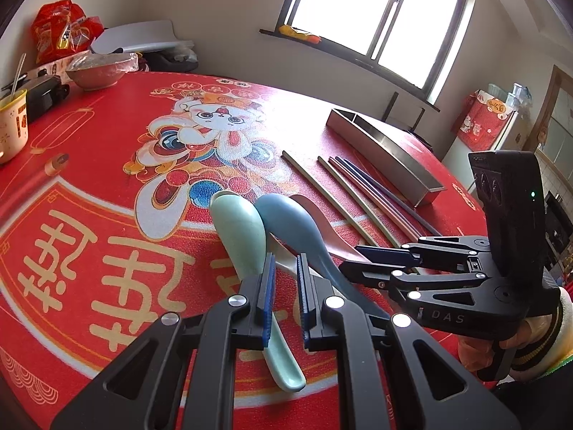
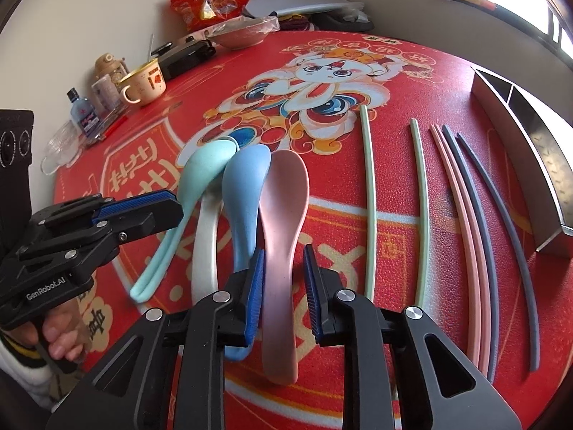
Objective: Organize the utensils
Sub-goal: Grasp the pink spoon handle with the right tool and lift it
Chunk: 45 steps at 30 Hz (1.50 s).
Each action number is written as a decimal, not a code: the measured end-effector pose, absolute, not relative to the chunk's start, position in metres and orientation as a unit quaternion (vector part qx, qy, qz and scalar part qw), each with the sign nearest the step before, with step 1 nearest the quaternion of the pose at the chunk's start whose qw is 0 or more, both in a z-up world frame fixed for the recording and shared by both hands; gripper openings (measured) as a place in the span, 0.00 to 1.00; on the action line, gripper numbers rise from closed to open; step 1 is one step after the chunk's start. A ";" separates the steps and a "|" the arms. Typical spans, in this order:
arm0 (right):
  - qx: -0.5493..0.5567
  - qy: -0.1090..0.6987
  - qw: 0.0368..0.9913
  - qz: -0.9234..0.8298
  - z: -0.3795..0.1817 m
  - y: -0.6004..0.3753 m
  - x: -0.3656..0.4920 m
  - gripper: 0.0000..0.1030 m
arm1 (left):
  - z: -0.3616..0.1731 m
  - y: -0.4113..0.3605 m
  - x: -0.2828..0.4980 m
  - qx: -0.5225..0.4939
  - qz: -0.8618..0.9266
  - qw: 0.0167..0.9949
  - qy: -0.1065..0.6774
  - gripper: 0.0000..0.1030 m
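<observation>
Right hand-held gripper (image 2: 283, 286) nearly shut round pink spoon (image 2: 283, 215) handle, near-centre on surface (image 2: 358, 71); left hand-held gripper (image 1: 286, 286) pinches mint spoon (image 1: 238, 229). Lift level, then tray (image 2: 530, 150) far right.

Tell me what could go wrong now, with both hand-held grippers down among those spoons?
1. The blue spoon lies tight against the pink spoon gripped by the right hand-held gripper, so lifting might drag it along.
2. The left hand-held gripper, on the mint spoon, sits close by; the two could bump.
3. Both grips are on the handles, so the bowls may sag or twist.
</observation>
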State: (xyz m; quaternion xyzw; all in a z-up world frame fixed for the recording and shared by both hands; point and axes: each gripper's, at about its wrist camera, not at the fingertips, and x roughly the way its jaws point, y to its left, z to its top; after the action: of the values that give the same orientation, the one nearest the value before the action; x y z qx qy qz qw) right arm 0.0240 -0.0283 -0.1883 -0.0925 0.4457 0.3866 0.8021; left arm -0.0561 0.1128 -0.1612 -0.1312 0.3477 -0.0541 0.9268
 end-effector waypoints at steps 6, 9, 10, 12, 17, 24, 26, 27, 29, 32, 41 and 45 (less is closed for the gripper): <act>-0.045 0.444 0.815 0.370 -0.189 -0.045 0.032 0.16 | -0.162 0.113 -0.056 -0.130 -0.043 0.926 0.352 0.11; -0.020 0.440 0.823 0.359 -0.188 -0.056 0.035 0.16 | -0.162 0.117 -0.056 -0.132 -0.033 0.924 0.356 0.13; -0.015 0.437 0.825 0.357 -0.187 -0.058 0.035 0.16 | -0.161 0.119 -0.056 -0.134 -0.028 0.923 0.359 0.14; -0.011 0.432 0.828 0.358 -0.185 -0.061 0.034 0.16 | -0.160 0.120 -0.057 -0.134 -0.022 0.921 0.366 0.14; -0.001 0.426 0.825 0.371 -0.184 -0.063 0.034 0.16 | -0.154 0.117 -0.060 -0.096 -0.003 0.918 0.385 0.21; 0.018 0.424 0.819 0.387 -0.184 -0.069 0.036 0.16 | -0.160 0.116 -0.055 -0.108 -0.011 0.905 0.411 0.28; 0.018 0.422 0.818 0.390 -0.184 -0.069 0.035 0.16 | -0.162 0.116 -0.049 -0.106 -0.008 0.902 0.418 0.28; 0.018 0.421 0.818 0.391 -0.183 -0.069 0.034 0.16 | -0.163 0.117 -0.046 -0.107 -0.005 0.900 0.423 0.28; 0.019 0.419 0.818 0.393 -0.183 -0.070 0.033 0.16 | -0.166 0.120 -0.040 -0.112 -0.002 0.896 0.430 0.28; 0.024 0.417 0.818 0.395 -0.182 -0.072 0.033 0.16 | -0.171 0.123 -0.035 -0.121 -0.004 0.889 0.441 0.27; 0.033 0.419 0.816 0.397 -0.183 -0.075 0.035 0.16 | -0.160 0.119 -0.036 -0.082 0.020 0.899 0.430 0.06; 0.034 0.419 0.816 0.398 -0.183 -0.075 0.035 0.16 | -0.155 0.109 -0.034 -0.042 0.022 0.901 0.432 0.06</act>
State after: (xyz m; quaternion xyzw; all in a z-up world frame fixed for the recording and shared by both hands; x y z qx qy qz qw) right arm 0.0349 -0.0746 -0.1826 0.0342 0.4187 0.3977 0.8157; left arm -0.0337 0.1089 -0.1546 -0.0421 0.4322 0.0218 0.9005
